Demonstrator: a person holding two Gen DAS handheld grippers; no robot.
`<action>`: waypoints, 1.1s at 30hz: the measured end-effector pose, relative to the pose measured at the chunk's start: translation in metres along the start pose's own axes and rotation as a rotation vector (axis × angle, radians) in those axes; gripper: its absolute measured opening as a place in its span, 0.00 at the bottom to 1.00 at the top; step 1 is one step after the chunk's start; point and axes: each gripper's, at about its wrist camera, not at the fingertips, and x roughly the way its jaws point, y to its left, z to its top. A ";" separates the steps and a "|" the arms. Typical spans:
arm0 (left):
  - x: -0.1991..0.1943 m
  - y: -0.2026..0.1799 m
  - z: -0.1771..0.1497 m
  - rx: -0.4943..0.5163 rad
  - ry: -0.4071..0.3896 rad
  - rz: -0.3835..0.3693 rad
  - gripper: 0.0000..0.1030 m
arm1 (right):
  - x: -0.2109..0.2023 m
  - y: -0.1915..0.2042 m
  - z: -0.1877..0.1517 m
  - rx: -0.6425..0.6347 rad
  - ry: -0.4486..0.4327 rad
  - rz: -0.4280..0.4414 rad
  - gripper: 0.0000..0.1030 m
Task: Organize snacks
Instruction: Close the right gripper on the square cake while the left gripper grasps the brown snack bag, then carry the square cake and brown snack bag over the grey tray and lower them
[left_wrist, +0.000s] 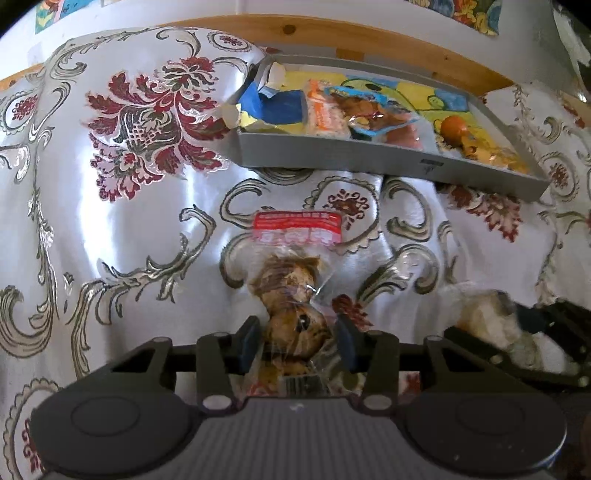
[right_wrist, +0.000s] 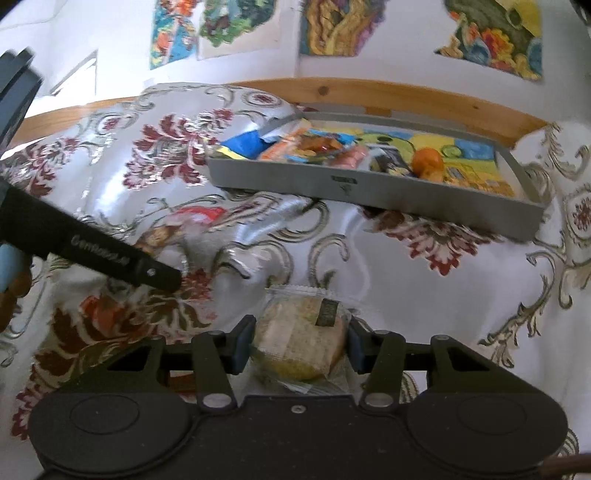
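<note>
Left wrist view: grey tray at one o'clock on the floral tablecloth, already loaded with a blue-and-yellow packet, an orange-wrapped snack, a bear-printed bag and an orange round thing toward its right end. Wooden rail behind the tray at twelve o'clock. Nothing on the cloth between gripper and tray. Left gripper low at six o'clock, level, aimed toward twelve, fingers clenched on the clear cookie bag; bag's long axis running six to twelve, red header label at the far end, barcode end back by the gripper body, cookies inside pressed between the two blue pads. Pale, blurred snack in another black gripper frame at four o'clock. Right wrist view: same tray at one o'clock, near wall toward the camera, slightly raised at its right end over a fold of cloth. Left tool's black arm crossing in from nine o'clock, its red-topped bag only a blur beyond. Right gripper at six o'clock, pointed toward twelve, pads grasping a round pale cake in clear wrap; crimped seam edge pointing toward twelve, small dark label at its upper right.
</note>
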 end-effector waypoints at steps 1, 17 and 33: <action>-0.002 -0.001 0.000 -0.001 -0.001 -0.004 0.46 | -0.002 0.002 0.000 -0.009 -0.006 0.005 0.50; -0.030 -0.003 -0.018 -0.061 0.061 -0.043 0.46 | -0.019 0.007 0.009 -0.017 -0.028 0.039 0.50; -0.080 -0.022 -0.008 -0.093 -0.027 -0.073 0.46 | -0.073 0.005 0.033 -0.055 -0.152 0.015 0.50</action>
